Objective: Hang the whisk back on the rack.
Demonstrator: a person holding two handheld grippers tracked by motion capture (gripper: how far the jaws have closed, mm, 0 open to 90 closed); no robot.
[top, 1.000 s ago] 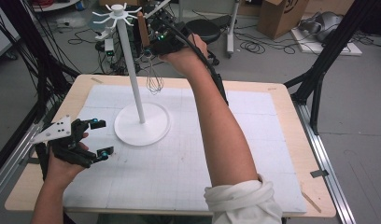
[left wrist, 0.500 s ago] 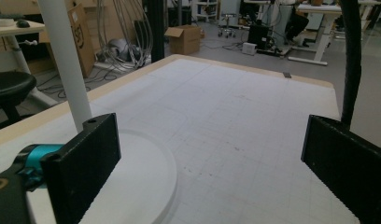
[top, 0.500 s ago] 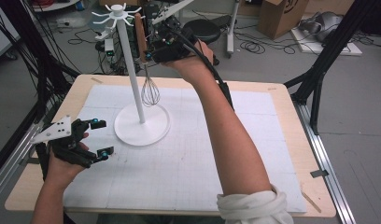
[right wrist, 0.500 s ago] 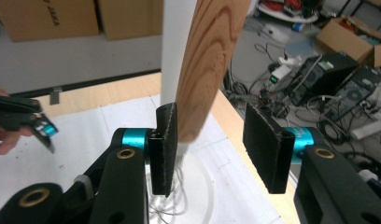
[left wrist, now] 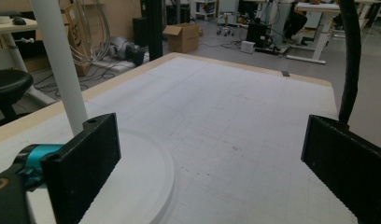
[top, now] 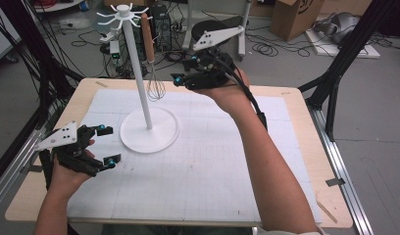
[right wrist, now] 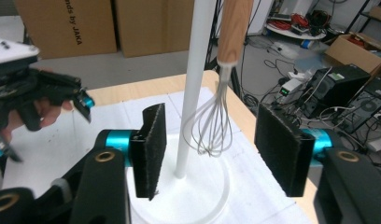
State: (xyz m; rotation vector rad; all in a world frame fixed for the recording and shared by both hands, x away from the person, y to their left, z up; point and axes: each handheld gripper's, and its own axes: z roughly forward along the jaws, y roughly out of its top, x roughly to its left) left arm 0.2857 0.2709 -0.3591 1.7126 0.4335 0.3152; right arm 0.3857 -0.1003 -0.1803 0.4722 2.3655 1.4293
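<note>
A brown carton [right wrist: 69,25] on the floor behind the table reads "nds by JAKA" along its upper edge; another box [top: 293,17] beyond the far right corner carries dark print too cut off to read.

On the white mat [top: 212,166] stands a white rack [top: 139,93], a thin pole on a round base with short hooks at its crown. A whisk [top: 151,63] hangs from a hook at the pole's 3 o'clock side, wooden handle up, wire loops down, clear of the base.

The right gripper [top: 181,73] is held up in the air at 3 o'clock from the whisk, near it but not touching, jaws spread apart and pointing toward the pole. In the right gripper view the whisk [right wrist: 214,116] and the pole hang in the gap between the two padded jaws, farther off, with nothing clamped.

The left gripper [top: 106,146] sits low over the mat at about 8 o'clock from the rack's base, just beside its rim, jaws wide apart and holding nothing. In its own view the base [left wrist: 142,177] curves between the jaws.
</note>
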